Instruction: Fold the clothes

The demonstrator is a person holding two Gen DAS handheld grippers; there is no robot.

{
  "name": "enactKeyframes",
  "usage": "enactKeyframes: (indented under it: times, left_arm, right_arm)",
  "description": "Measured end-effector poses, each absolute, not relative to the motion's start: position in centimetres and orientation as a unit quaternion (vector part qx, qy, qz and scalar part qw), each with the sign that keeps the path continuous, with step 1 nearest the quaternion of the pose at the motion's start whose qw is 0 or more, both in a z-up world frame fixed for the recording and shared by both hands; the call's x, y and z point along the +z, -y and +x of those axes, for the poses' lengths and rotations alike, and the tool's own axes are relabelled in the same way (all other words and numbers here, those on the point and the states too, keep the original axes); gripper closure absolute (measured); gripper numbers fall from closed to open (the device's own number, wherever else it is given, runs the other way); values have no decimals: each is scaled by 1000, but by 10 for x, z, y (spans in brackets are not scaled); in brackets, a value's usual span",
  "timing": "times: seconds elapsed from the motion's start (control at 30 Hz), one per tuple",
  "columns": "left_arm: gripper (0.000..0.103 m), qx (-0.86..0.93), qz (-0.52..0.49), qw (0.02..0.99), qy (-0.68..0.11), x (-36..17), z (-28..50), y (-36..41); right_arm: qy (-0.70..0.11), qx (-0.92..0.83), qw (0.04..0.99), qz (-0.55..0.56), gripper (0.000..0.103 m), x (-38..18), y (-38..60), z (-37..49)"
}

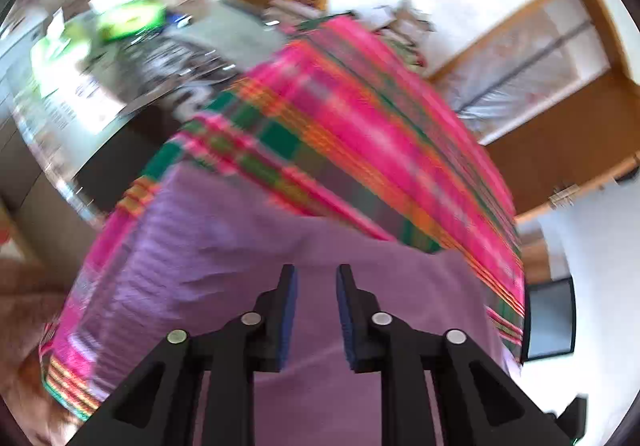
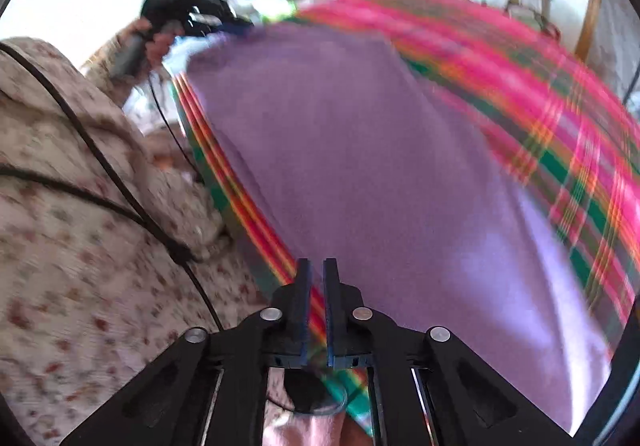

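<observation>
A purple cloth point(image 1: 280, 246) lies flat on a surface draped in a pink, green and orange plaid cover point(image 1: 360, 106). My left gripper point(image 1: 316, 270) hovers over the near part of the purple cloth, open, with nothing between its fingers. In the right wrist view the same purple cloth point(image 2: 340, 146) spreads ahead and to the right on the plaid cover point(image 2: 540, 86). My right gripper point(image 2: 317, 264) is over the striped near edge of the cover, its jaws a narrow gap apart and empty. Both views are motion-blurred.
A person in a floral garment point(image 2: 60, 206) stands at the left, with black cables point(image 2: 120, 182) across it. A hand point(image 2: 156, 42) holds the left tool's black body point(image 2: 180, 6) by the cloth's far corner. Cluttered counter point(image 1: 100, 46), wooden door frame point(image 1: 560, 106).
</observation>
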State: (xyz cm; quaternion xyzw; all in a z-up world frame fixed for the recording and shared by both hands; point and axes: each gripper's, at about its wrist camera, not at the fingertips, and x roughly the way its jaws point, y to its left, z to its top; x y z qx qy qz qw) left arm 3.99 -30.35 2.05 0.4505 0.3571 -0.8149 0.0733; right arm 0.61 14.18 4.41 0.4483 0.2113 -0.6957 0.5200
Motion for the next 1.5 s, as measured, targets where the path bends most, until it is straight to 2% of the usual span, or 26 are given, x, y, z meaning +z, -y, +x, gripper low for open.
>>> enactKeyframes:
  times: [0.1, 0.3, 0.5, 0.87, 0.9, 0.93, 0.97, 1.0, 1.2, 1.5]
  left_arm:
    - [78, -817, 470, 32, -332, 22, 16, 276]
    - [78, -815, 505, -50, -278, 27, -33, 220]
    - [78, -814, 527, -72, -233, 26, -58, 195]
    - [78, -786, 555, -68, -263, -7, -79, 192]
    - [78, -785, 555, -69, -267, -8, -80, 193]
    - [78, -784, 554, -70, -271, -9, -80, 194]
    - [78, -783, 554, -72, -274, -10, -80, 195]
    - [78, -782, 552, -75, -278, -11, -79, 196]
    - [79, -776, 542, -90, -310, -17, -76, 206]
    - [82, -778, 538, -90, -312, -17, -73, 209]
  right_arm:
    - [-168, -735, 498, 428, 81, 54, -142, -25]
    - [-125, -790, 409, 439, 80, 34, -128, -95]
    - [-158, -772, 447, 423, 80, 26, -102, -108]
    - [-237, -710, 521, 411, 80, 2, -39, -117]
    - [-240, -706, 526, 409, 83, 1, -37, -117]
    - [-244, -702, 533, 405, 92, 2, -36, -115]
    - [-251, -701, 536, 399, 98, 2, -35, -112]
    - [-257, -701, 536, 394, 97, 4, -35, -110]
    - [-182, -721, 522, 418, 98, 9, -50, -130]
    - [-176, -734, 499, 426, 95, 6, -51, -131]
